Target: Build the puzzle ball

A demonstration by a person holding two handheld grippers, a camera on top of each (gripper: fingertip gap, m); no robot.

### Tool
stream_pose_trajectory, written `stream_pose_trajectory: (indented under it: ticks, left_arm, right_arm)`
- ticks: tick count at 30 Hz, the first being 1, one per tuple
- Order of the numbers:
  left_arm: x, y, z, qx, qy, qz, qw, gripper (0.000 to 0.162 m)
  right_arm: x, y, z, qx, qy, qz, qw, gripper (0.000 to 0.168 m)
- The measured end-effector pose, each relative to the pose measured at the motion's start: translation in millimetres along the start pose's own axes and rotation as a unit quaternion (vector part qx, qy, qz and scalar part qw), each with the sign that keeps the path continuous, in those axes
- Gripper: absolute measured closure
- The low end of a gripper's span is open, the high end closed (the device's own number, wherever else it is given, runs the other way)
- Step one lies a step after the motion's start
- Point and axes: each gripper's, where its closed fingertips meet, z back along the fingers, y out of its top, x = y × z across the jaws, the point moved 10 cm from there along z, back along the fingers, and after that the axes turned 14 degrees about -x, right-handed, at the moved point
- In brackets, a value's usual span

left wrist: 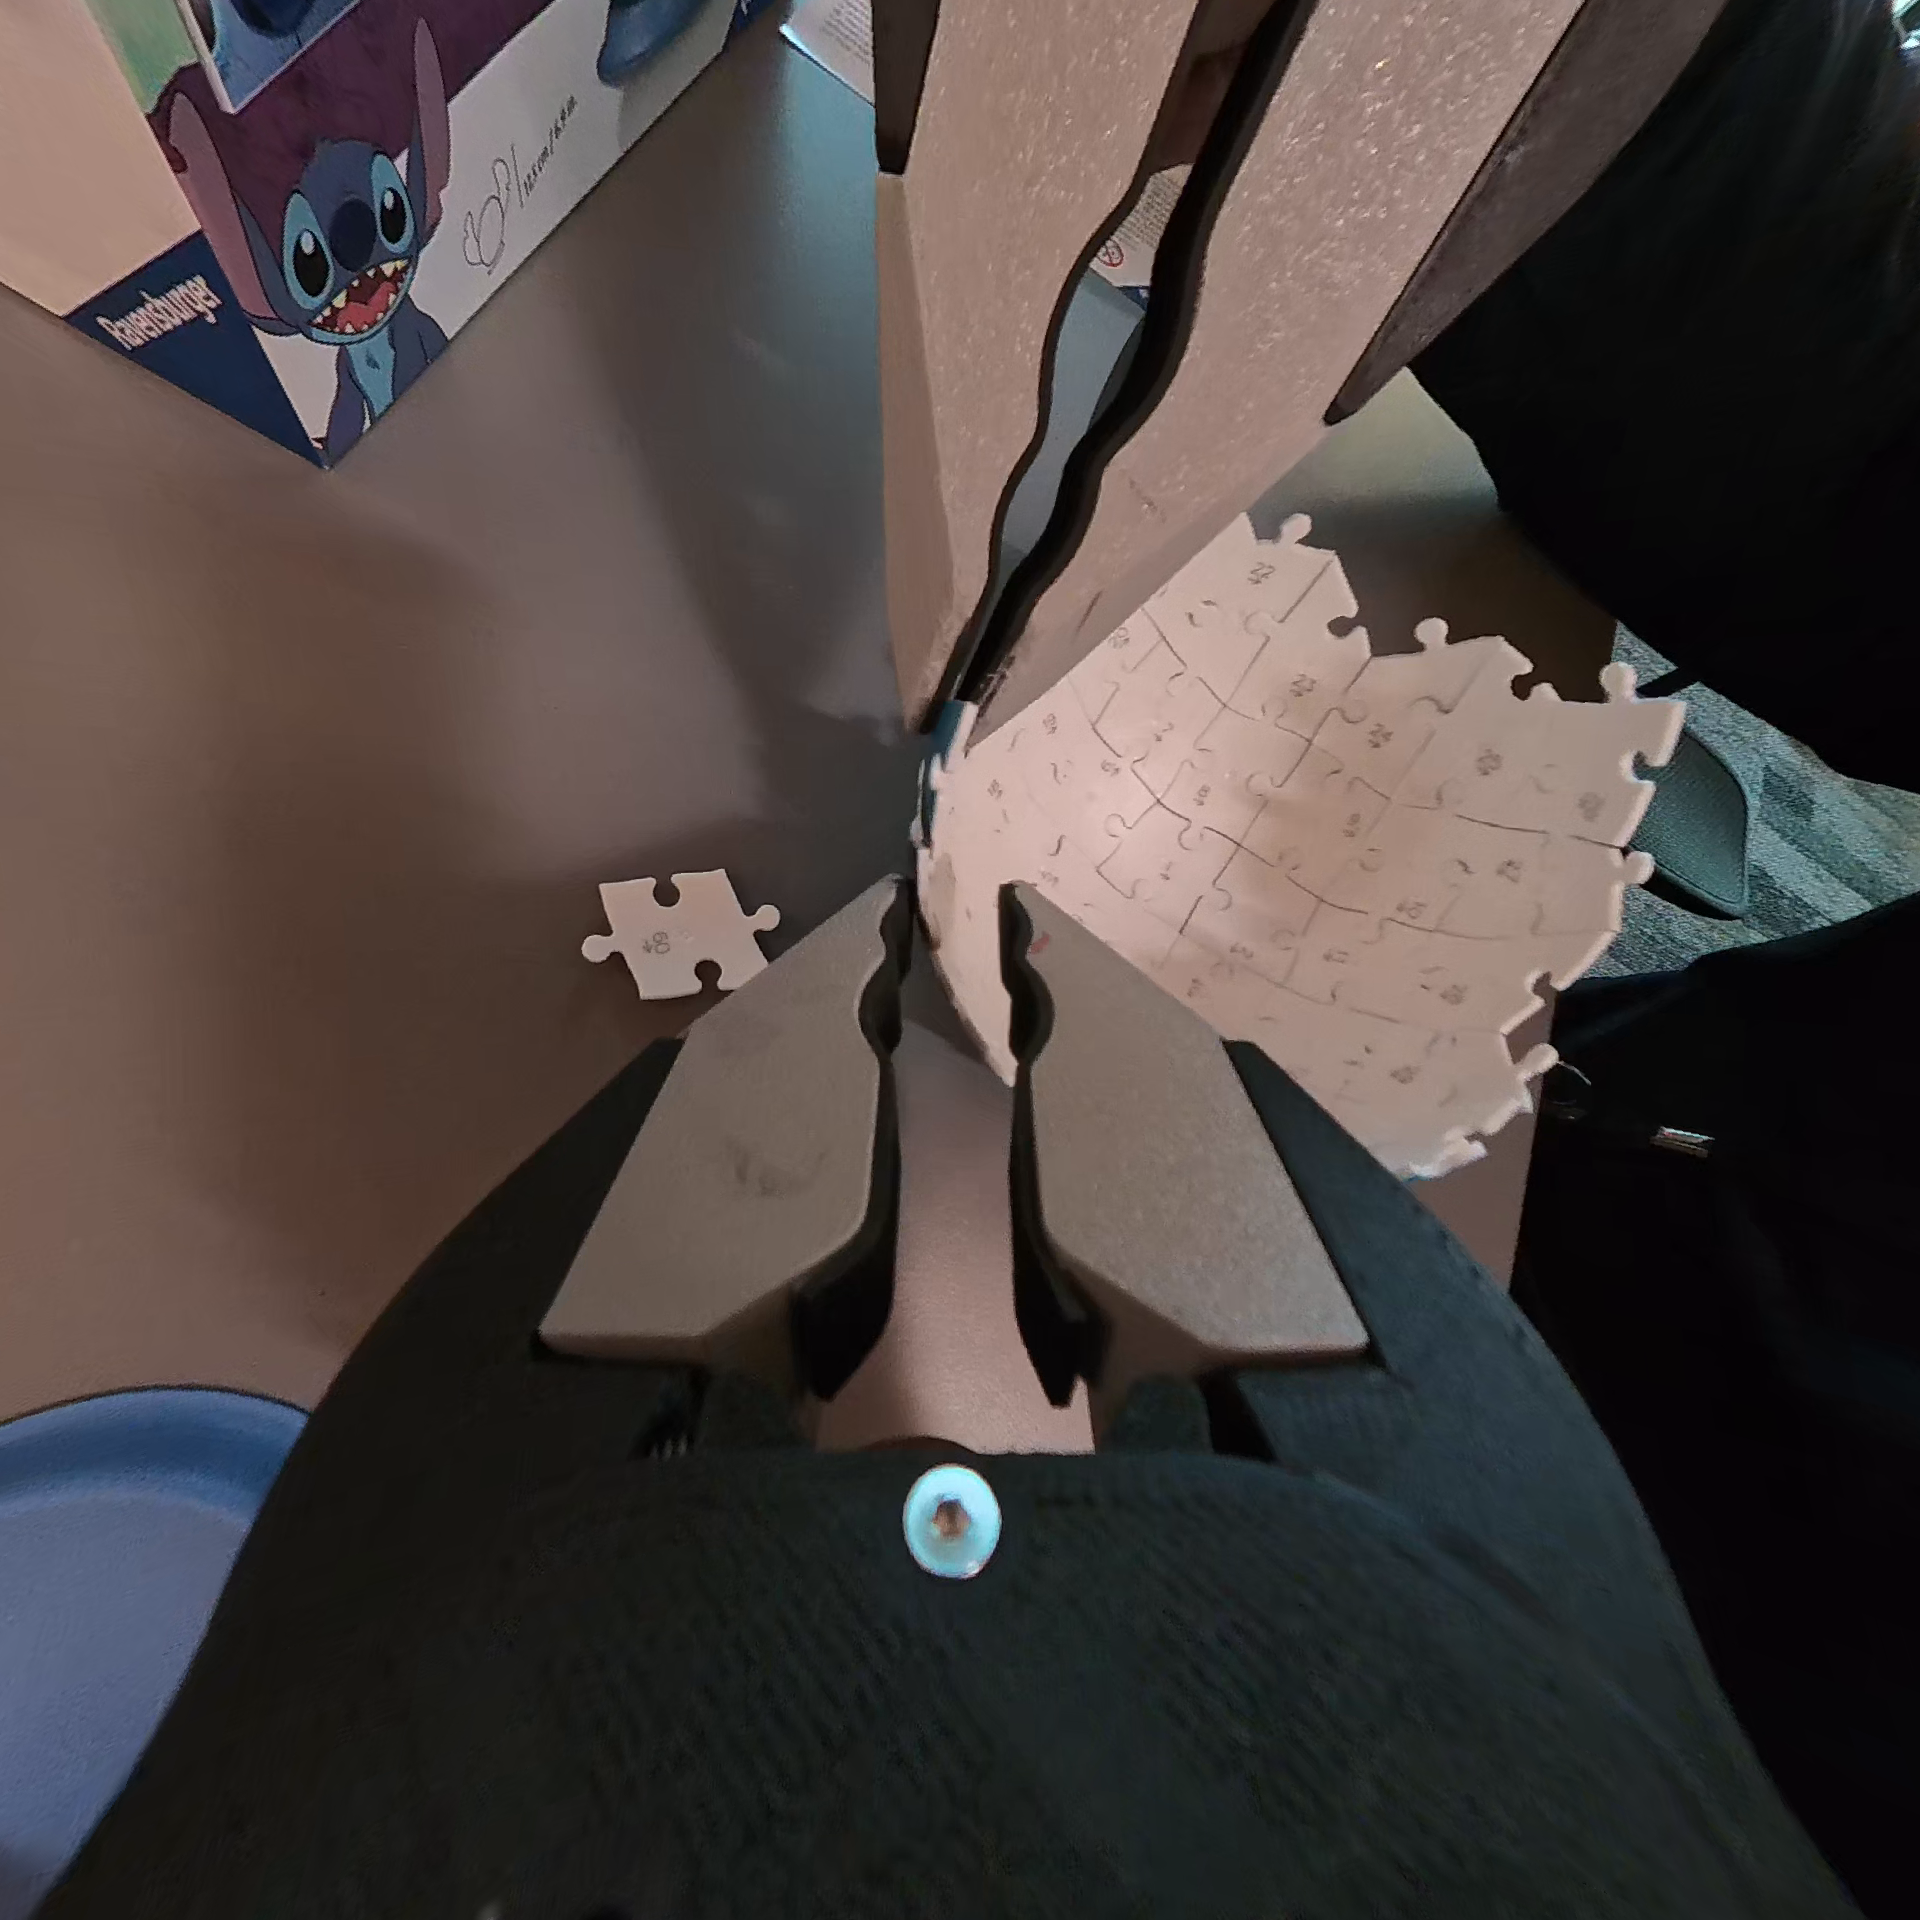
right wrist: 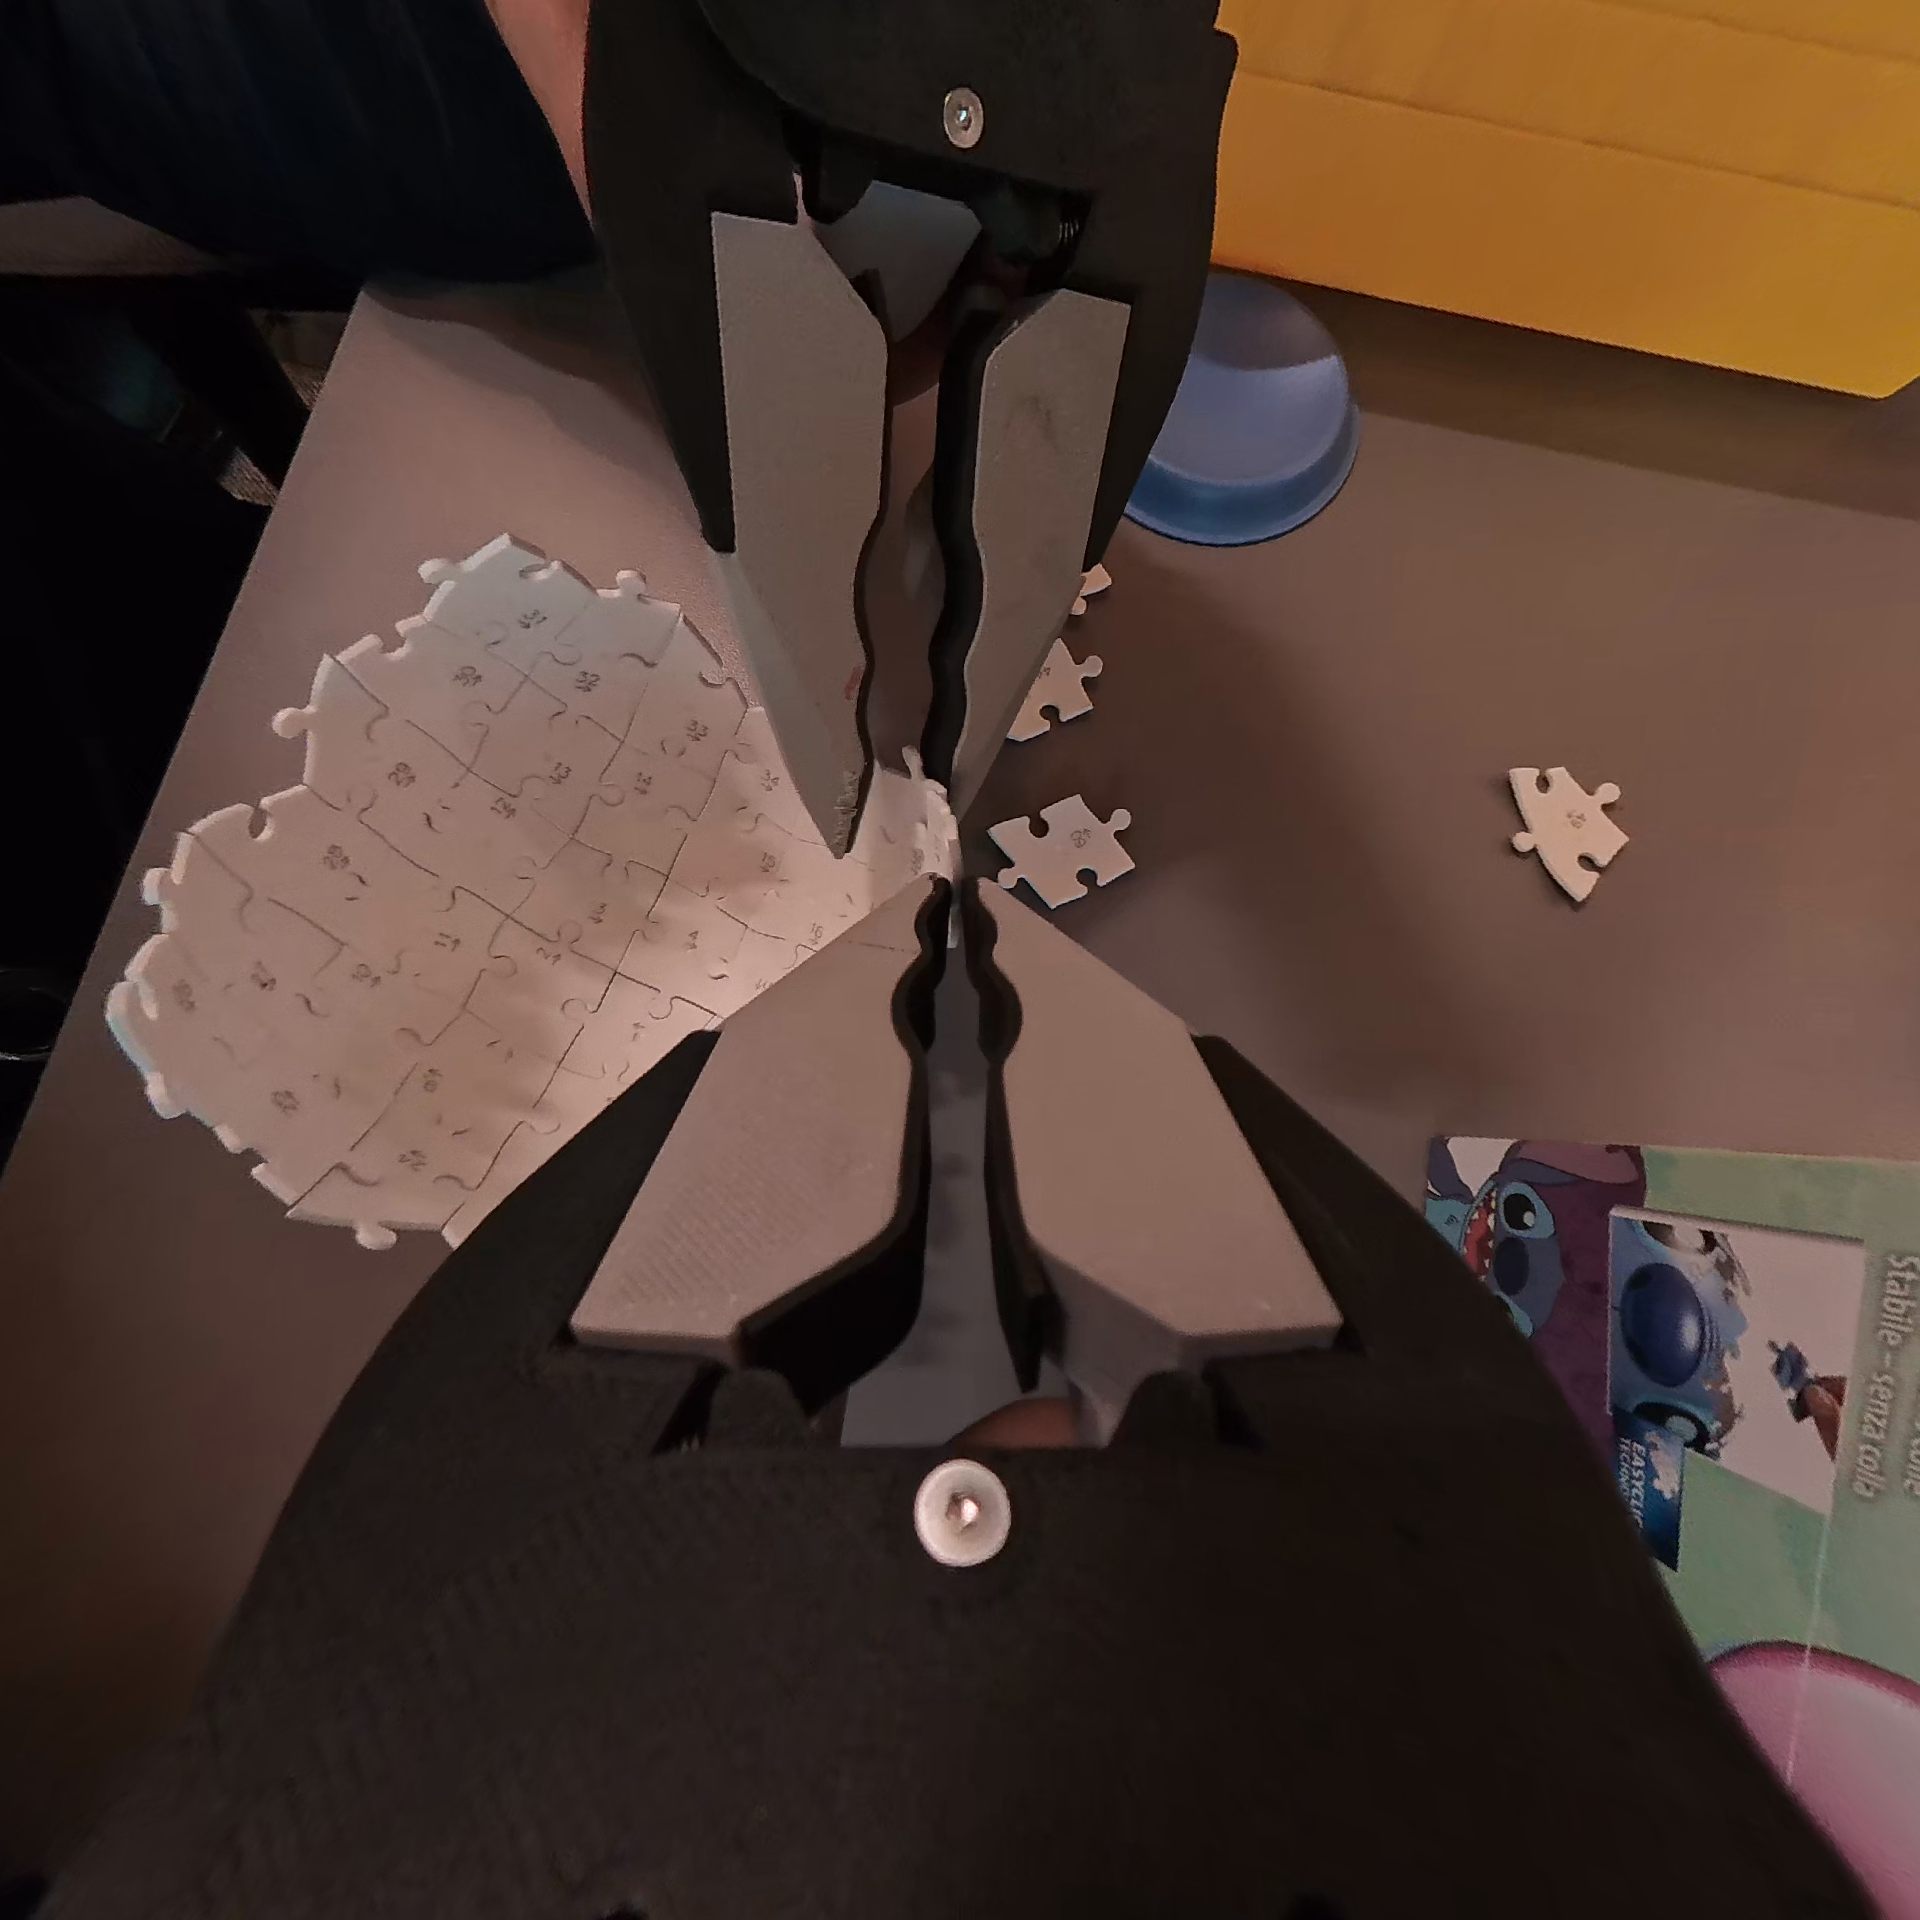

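Both tongs meet at one rim of the shell [left wrist: 1278,831], a curved sheet of joined white pieces lying inner side up on the counter [left wrist: 364,727]. Left tongs [left wrist: 951,904] stand slightly apart, straddling that rim: one finger [left wrist: 1132,1143] over the inner face, the other outside. In the right wrist view the left tongs [right wrist: 899,800] come down from above onto the same rim of the shell [right wrist: 436,914], while the right tongs [right wrist: 956,904] are nearly pressed together, pinching the shell's edge. From the left wrist view the right tongs [left wrist: 951,707] look likewise almost closed on that edge. A blue bowl [right wrist: 1257,426] sits well beyond the shell; whether it holds anything cannot be told. Only the right view shows loose pieces beyond the shell: one [right wrist: 1060,847] just beside the rim, another [right wrist: 1569,831] farther off, plus a leaflet [right wrist: 1714,1351]. Only the left view shows the box [left wrist: 343,249].
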Motion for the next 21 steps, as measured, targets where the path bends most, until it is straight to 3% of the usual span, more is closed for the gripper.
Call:
stream_pose_trajectory:
  ticks: [5,12,21]
  left_arm:
    - [-1.3,-0.9,-1.6,-0.006,0.000,0.003,1.000,0.158]
    - [-2.3,-1.2,-4.1,-0.011,0.000,0.009,1.000,0.160]
    - [-3.8,-0.6,-3.7,-0.006,-0.003,0.014,1.000,0.152]
  right_arm:
    - [-2.3,0.8,2.6,0.000,0.001,0.008,1.000,0.168]
    - [-2.7,1.2,3.7,0.001,-0.003,0.010,1.000,0.168]
    - [-1.3,2.2,1.6,-0.011,-0.022,0.005,1.000,0.168]
